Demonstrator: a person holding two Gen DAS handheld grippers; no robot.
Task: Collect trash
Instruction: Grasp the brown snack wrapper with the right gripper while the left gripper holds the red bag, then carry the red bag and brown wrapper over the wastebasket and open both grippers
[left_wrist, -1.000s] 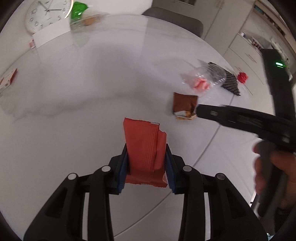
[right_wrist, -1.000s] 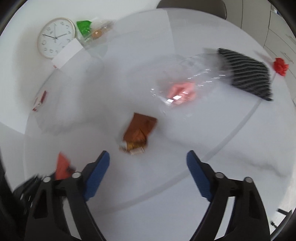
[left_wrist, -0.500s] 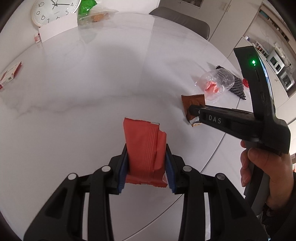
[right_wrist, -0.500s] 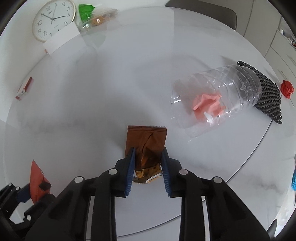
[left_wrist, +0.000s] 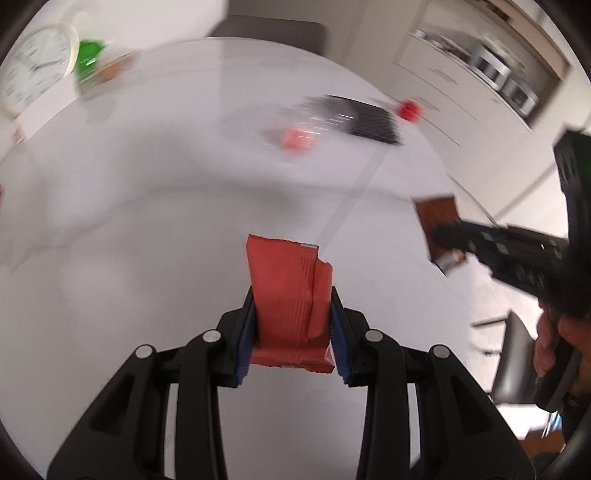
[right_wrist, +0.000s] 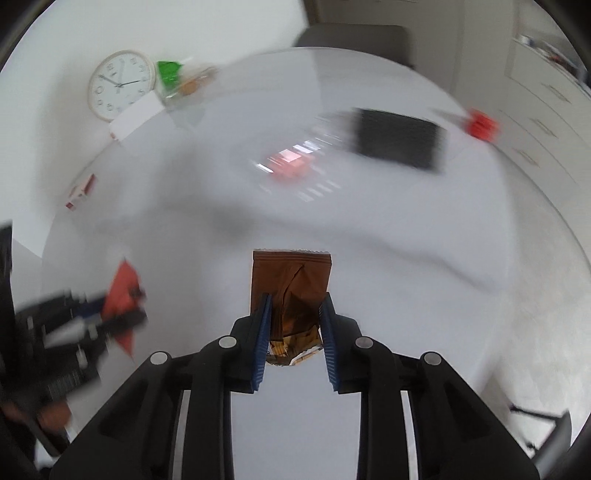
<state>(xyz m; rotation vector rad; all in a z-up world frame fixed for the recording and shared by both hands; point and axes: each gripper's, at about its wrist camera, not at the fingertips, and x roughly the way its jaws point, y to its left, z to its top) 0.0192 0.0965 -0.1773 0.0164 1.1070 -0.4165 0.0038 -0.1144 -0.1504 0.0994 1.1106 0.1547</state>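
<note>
Left gripper (left_wrist: 293, 325) clamped on red wrapper (left_wrist: 288, 291) — right gripper (right_wrist: 293, 321) on brown wrapper (right_wrist: 291, 291).

left gripper (left_wrist: 293, 325): clamped, raised | right gripper (right_wrist: 293, 325): clamped, raised

Bare white table (right_wrist: 406, 258) lies open ahead of both grippers. Farther back, a clear bottle (right_wrist: 295, 162) and a black striped cloth (right_wrist: 399, 138) lie side by side, blurred, blocking the far middle.
</note>
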